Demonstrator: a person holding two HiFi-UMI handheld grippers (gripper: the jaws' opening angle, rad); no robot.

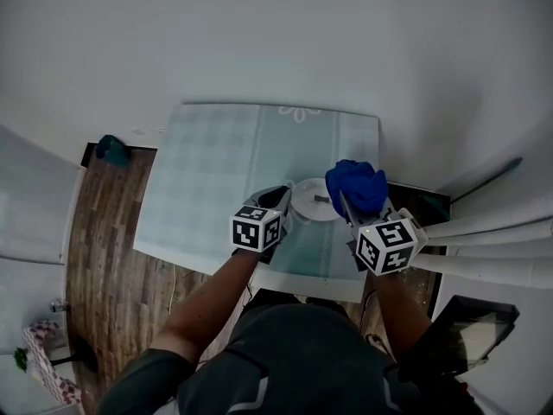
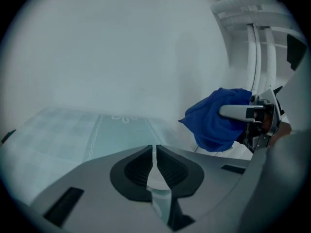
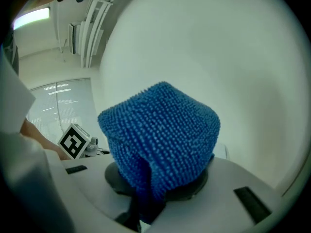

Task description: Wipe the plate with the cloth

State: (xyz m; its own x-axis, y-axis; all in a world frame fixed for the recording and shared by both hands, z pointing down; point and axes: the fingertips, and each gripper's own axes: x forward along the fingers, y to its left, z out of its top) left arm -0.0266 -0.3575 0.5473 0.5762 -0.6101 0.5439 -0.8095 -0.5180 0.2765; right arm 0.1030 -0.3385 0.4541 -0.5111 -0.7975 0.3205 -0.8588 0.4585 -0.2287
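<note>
A white plate lies on the table near its front right corner. My right gripper hovers at the plate's right rim, shut on a blue nubbly cloth that bunches over the jaws. In the right gripper view the cloth hides the fingertips and most of what lies ahead. My left gripper sits at the plate's left rim. Its jaws are shut with only a thin slit between them and hold nothing. The left gripper view also shows the cloth at the right.
The table wears a pale green checked covering with a flower pattern at its far edge. Wooden floor runs along the left, with a teal object on it. White curtains hang close at the right.
</note>
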